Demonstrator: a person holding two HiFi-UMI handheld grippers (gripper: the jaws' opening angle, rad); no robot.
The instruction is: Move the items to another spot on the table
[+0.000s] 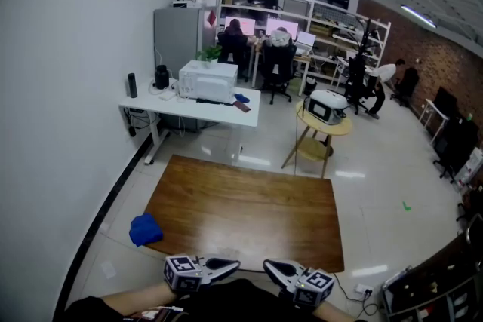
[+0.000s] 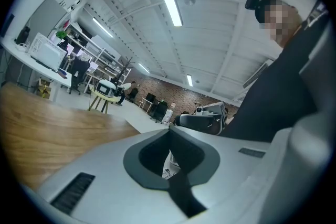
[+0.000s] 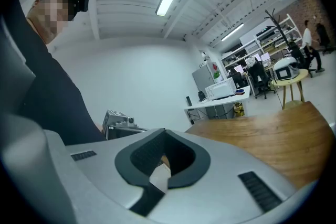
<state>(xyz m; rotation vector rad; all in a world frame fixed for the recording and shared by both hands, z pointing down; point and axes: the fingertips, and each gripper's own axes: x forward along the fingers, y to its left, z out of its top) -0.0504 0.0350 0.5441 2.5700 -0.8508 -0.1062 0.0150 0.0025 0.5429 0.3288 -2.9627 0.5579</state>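
Observation:
A brown wooden table point(image 1: 249, 215) stands on the pale floor in front of me. A blue crumpled item point(image 1: 145, 229) lies at its near left corner, over the edge. My left gripper point(image 1: 230, 265) and right gripper point(image 1: 270, 266) are held close to my body below the table's near edge, tips facing each other a short gap apart. Both are shut with nothing between the jaws. In the left gripper view the left gripper point(image 2: 169, 129) points past the table top point(image 2: 47, 128) at the right gripper. In the right gripper view the right gripper point(image 3: 165, 132) has the table top point(image 3: 268, 134) to its right.
A white desk point(image 1: 192, 105) with a white appliance point(image 1: 209, 81) stands beyond the table by the left wall. A round wooden side table point(image 1: 324, 124) carrying a small oven is at the back right. Seated people point(image 1: 279, 49) and shelves fill the far end.

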